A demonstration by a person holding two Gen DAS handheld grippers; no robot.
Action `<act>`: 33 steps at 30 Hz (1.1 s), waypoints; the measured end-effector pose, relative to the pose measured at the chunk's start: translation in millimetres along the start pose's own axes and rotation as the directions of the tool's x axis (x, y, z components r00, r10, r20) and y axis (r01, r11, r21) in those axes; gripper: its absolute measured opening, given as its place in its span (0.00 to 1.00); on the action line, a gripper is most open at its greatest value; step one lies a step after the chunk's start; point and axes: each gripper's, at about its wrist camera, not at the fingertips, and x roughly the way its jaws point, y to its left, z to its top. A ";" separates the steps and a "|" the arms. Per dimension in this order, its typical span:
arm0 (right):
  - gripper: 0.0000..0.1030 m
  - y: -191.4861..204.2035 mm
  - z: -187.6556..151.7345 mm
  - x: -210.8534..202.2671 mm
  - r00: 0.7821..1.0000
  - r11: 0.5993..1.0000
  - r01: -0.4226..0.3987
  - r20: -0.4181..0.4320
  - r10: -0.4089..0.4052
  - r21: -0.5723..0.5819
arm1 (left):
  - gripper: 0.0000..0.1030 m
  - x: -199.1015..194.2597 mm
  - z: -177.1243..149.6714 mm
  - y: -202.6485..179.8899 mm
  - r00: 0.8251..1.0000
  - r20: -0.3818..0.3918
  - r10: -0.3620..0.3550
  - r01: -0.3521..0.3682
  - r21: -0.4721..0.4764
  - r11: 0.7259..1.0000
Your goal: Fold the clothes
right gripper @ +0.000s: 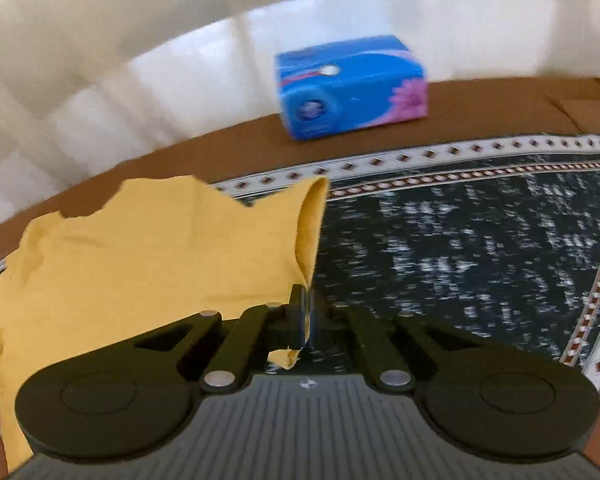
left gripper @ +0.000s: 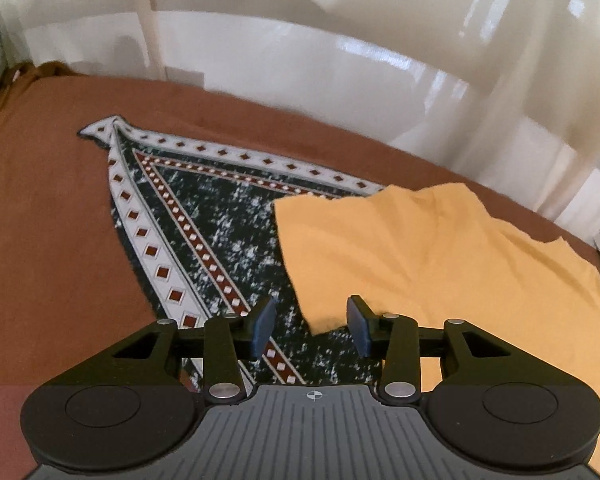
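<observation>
Folding is mid-step: right gripper (right gripper: 305, 312) clenches shirt (right gripper: 140, 248) edge; left gripper (left gripper: 311, 326), released, must close on shirt's nearest corner.

Plenty of open room on the patterned mat (left gripper: 204, 216) from 9 to 12 o'clock of the left hand-held gripper (left gripper: 311, 326), only the yellow shirt (left gripper: 440, 264) spreads across 1 to 3 o'clock, its corner lying between the spread fingers. On the right wrist view the mat runs bare from 12 to 3 o'clock. A blue tissue box (right gripper: 350, 86) stands at 12 o'clock near the far edge of the brown bed cover (right gripper: 236, 152), with a white wall close behind.
</observation>
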 end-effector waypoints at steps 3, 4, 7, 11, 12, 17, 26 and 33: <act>0.00 0.1 -3.8 8.0 0.998 0.999 0.047 -0.032 -0.048 -0.025 | 0.55 -4.5 -3.1 -1.6 1.000 -0.007 -0.007 0.007 0.028 1.000; 0.00 -0.5 -5.7 4.4 0.999 0.999 0.043 -0.019 -0.043 -0.016 | 0.55 -8.0 -4.3 -1.9 1.000 -0.005 -0.010 0.010 0.043 0.999; 0.04 4.6 -13.4 -23.4 0.999 1.000 -0.004 0.038 0.005 -0.015 | 0.58 -22.4 -9.6 -0.2 0.999 -0.007 -0.040 0.040 0.077 0.996; 0.06 19.9 -28.6 -75.1 0.989 0.995 -0.091 0.111 0.096 -0.051 | 0.62 -46.4 -22.8 3.5 0.993 -0.030 -0.114 0.117 0.109 0.987; 0.07 24.8 -38.4 -88.0 0.987 0.992 -0.107 0.117 0.115 -0.068 | 0.63 -53.4 -28.7 4.6 0.989 -0.043 -0.141 0.145 0.121 0.982; 0.37 42.5 -102.1 -139.9 0.982 0.977 -0.154 0.089 0.168 -0.144 | 0.67 -88.9 -72.4 17.0 0.954 -0.155 -0.256 0.285 0.213 0.934; 0.40 38.6 -244.2 -167.6 0.989 0.992 -0.097 -0.120 0.087 -0.081 | 0.69 -126.2 -158.1 61.2 0.854 -0.418 -0.310 0.425 0.215 0.880; 0.44 34.0 -289.2 -166.0 0.977 0.997 -0.082 -0.196 0.078 -0.012 | 0.72 -131.7 -179.2 69.8 0.802 -0.471 -0.368 0.482 0.145 0.864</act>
